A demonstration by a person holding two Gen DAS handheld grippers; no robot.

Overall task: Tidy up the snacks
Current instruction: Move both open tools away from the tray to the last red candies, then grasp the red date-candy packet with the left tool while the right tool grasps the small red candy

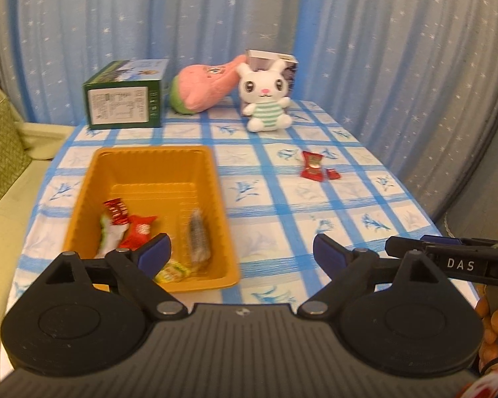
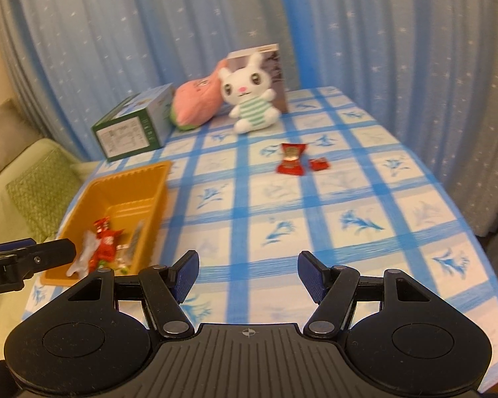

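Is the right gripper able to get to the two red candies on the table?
Probably yes. The right gripper has its jaws open and empty, and only bare tablecloth lies between it and the big red candy and small red candy. The white bunny sits farther back.

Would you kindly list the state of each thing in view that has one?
Left gripper: open, empty.
Right gripper: open, empty.
Orange tray: upright, holding several snacks.
Two red snacks: loose on the tablecloth.
Green box: closed.
White bunny: sitting upright.
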